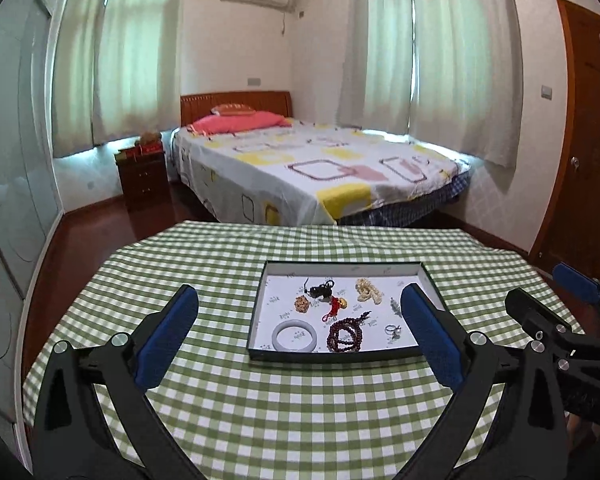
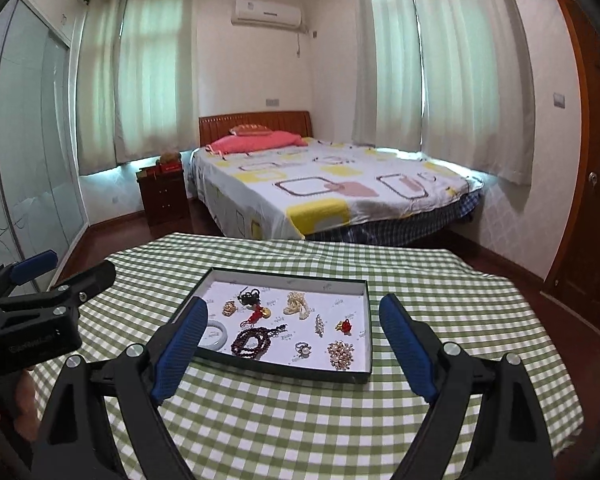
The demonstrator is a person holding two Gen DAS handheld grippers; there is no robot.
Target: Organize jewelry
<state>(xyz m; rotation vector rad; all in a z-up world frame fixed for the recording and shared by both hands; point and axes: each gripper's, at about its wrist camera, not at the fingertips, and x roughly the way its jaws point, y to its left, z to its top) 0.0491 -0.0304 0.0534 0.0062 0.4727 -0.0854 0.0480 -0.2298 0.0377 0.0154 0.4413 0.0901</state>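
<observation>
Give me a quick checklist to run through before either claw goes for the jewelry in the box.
1. Left claw open, nothing between its pads: ok.
2. Right claw open, nothing between its pads: ok.
3. Shallow box flat on the checked tablecloth, inside the edges: ok.
4. Pieces apart enough for a single pick: pale bangle and pearl ring ok; red tassel charm lies close to the black piece, not ok.
5. Separate place to sort pieces into: none in view, cannot tell.
</observation>
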